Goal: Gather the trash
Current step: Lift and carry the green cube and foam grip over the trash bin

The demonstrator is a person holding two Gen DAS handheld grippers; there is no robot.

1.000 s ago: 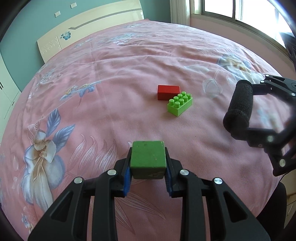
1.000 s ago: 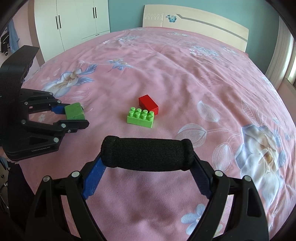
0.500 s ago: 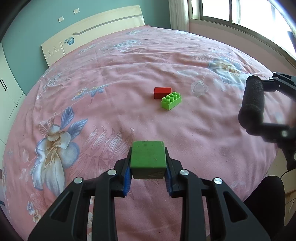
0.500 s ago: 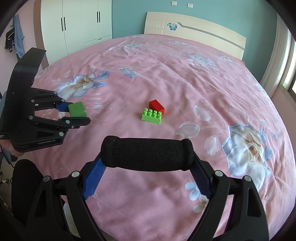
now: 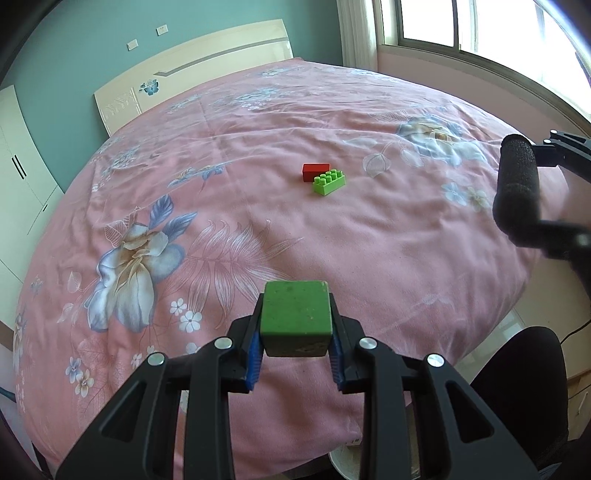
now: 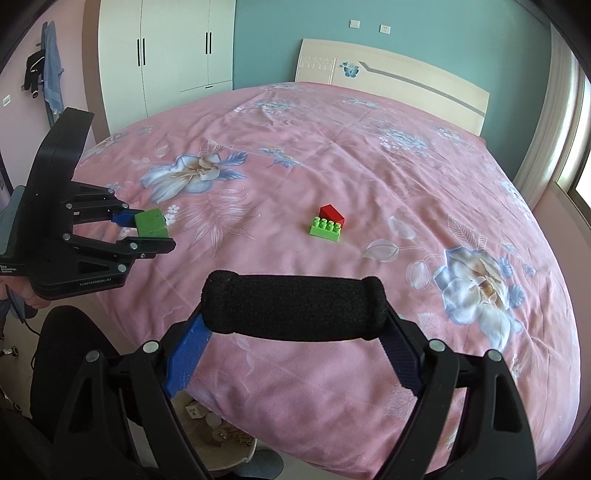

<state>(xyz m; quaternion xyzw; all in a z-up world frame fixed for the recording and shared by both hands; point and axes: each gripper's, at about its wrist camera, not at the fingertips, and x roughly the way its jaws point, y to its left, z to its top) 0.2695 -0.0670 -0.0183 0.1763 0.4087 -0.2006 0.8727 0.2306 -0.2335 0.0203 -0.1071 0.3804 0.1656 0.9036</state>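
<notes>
My left gripper (image 5: 295, 343) is shut on a green cube (image 5: 295, 317) and holds it above the near edge of the pink bed; it also shows in the right wrist view (image 6: 149, 230). My right gripper (image 6: 293, 332) is shut on a black foam cylinder (image 6: 293, 304), held crosswise above the bed's near edge; the cylinder also shows in the left wrist view (image 5: 517, 184). A red brick (image 5: 314, 171) and a green studded brick (image 5: 328, 181) lie side by side and touching in the middle of the bed, well beyond both grippers.
The pink floral bedspread (image 6: 369, 155) fills both views. A cream headboard (image 6: 399, 81) and white wardrobe (image 6: 166, 59) stand at the back. A pale bin (image 6: 221, 439) with bits inside sits on the floor below the bed's near edge. A window (image 5: 480, 33) is at the right.
Both grippers have pulled back and risen away from the two bricks, keeping their objects. The bed's near edge and the floor bin have come into view.
</notes>
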